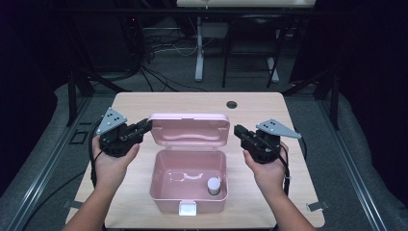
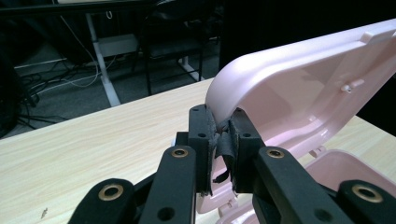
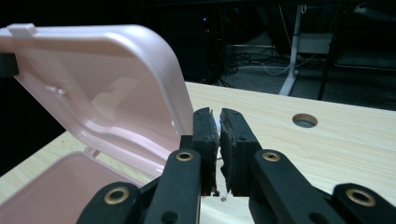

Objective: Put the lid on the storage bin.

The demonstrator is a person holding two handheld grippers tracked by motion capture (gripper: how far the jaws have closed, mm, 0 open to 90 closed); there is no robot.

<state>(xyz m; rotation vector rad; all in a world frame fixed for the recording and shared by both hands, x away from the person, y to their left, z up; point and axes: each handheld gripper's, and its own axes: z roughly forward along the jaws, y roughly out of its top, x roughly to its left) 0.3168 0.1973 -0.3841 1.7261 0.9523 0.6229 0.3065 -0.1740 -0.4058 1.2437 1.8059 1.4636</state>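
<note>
Left gripper (image 1: pixel 146 126) pinches the raised lid's (image 1: pixel 188 129) near corner; right gripper (image 1: pixel 238 131) — jaws nearly closed, nothing held — sits just beside the opposite edge.

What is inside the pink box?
Inside the pink box stands a small jar with a white cap, near its right wall. The floor also shows a faint raised outline. The jar's contents are hidden by its cap.

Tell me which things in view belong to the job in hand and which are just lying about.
Belonging to the job:
- pink plastic box, open
- its hinged pink lid, raised, with the left hand-held gripper at one edge and the right hand-held gripper at the other
- small white-capped jar inside the box

Just lying about:
- pale wooden table
- round cable hole in the table
</note>
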